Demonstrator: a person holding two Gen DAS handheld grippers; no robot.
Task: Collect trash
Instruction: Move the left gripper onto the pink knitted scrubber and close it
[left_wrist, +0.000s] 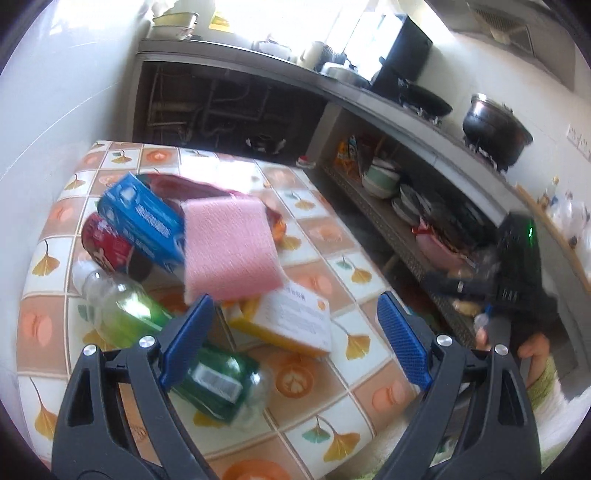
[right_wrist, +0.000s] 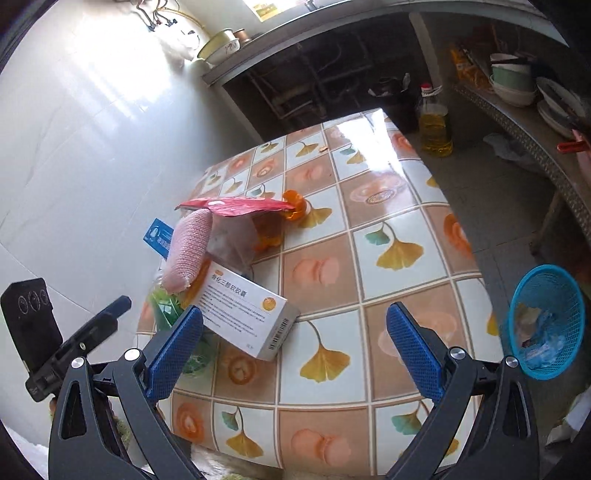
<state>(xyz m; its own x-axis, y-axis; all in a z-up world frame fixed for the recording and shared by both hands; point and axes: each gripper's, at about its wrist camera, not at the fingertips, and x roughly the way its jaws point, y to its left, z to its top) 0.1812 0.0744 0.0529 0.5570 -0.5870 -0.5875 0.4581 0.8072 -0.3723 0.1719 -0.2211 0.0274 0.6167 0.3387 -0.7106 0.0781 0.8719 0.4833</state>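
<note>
— Between my left gripper's (left_wrist: 295, 339) blue pads (left_wrist: 186, 343), what sits there?

— Nothing is gripped. I see the jaws spread wide above the near part of the table (left_wrist: 332, 413). Just under the left pad lies a green plastic bottle (left_wrist: 221, 384) on its side, and beyond the gap rests a white and yellow medicine box (left_wrist: 291, 321), flat on the tablecloth.

— And farther out on that side?

— A pink cloth (left_wrist: 231, 247) lies draped over the heap, its near edge close to the left pad's tip. Left of it I see a blue box (left_wrist: 142, 218) tilted on end, a red can (left_wrist: 105, 243) touching it from below, and a clear bottle (left_wrist: 114, 299) with greenish liquid lying near the wall. A dark red wrapper (left_wrist: 195, 184) shows behind the cloth.

— Your right gripper (right_wrist: 295, 347)?

— Also wide apart and holding nothing, over bare tiles of the table (right_wrist: 388, 258). The medicine box (right_wrist: 243, 310) lies just beside its left pad (right_wrist: 173, 354), with the green bottle (right_wrist: 173, 306) partly under that box. Farther off I see the pink cloth (right_wrist: 188, 251) rolled up, the red wrapper (right_wrist: 236, 206) above it, and an orange cap (right_wrist: 293, 205) at the wrapper's right end.

— Anything to the right?

— A blue mesh basket (right_wrist: 543, 321) stands off the table on the floor, well apart from the pile, with some scraps inside. A bottle of yellow oil (right_wrist: 436, 125) stands on the floor at the far side.
</note>
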